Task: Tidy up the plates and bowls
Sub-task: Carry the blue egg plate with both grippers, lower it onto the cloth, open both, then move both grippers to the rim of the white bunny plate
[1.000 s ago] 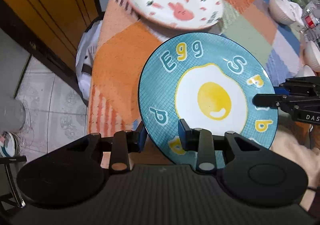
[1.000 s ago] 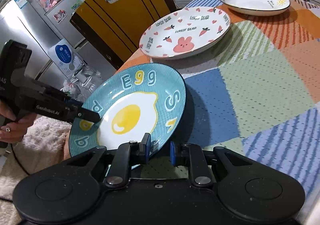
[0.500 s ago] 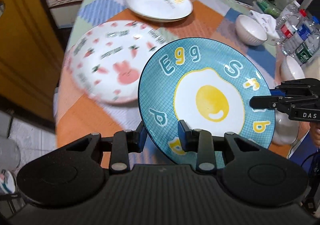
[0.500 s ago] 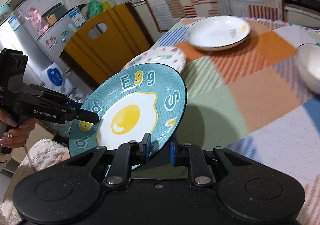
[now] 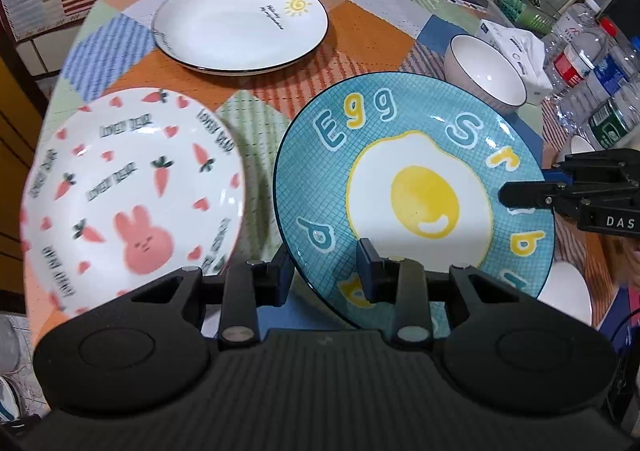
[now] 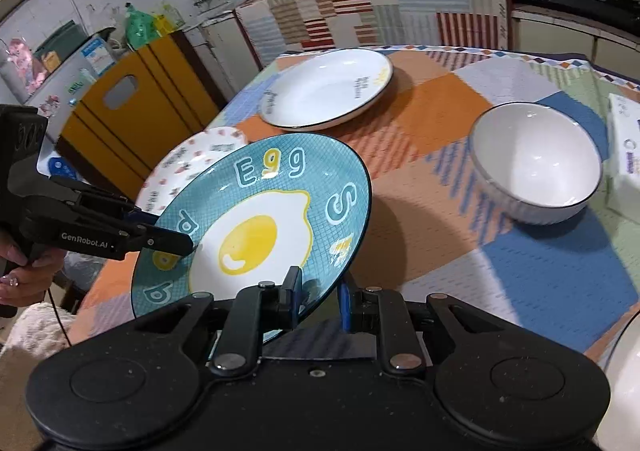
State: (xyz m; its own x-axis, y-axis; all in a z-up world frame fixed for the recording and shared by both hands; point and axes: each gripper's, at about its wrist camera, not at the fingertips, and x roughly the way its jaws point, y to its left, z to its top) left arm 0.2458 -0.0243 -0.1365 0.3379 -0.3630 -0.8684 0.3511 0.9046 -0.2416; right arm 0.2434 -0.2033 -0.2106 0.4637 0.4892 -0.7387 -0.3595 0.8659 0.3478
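A blue egg plate (image 5: 416, 195) is held in the air above the table, tilted. My left gripper (image 5: 326, 275) is shut on its near rim. My right gripper (image 6: 318, 297) is shut on its opposite rim; the plate shows in the right wrist view (image 6: 256, 227). Each gripper shows in the other's view: the right (image 5: 560, 191), the left (image 6: 120, 231). A white rabbit-and-carrot plate (image 5: 128, 195) lies on the table to the left. A white sun plate (image 5: 240, 23) lies at the far side. A white bowl (image 6: 536, 163) stands to the right.
The table has a patchwork cloth (image 5: 372, 27). Water bottles (image 5: 596, 75) and a tissue pack (image 6: 624, 155) stand at the right edge. More white bowls (image 5: 568, 291) sit near the right front. A yellow chair back (image 6: 132, 107) stands left of the table.
Both grippers have carried the egg plate further over the table; the rabbit plate now lies at its left and the sun plate and bowl are closer. The grip has not changed.
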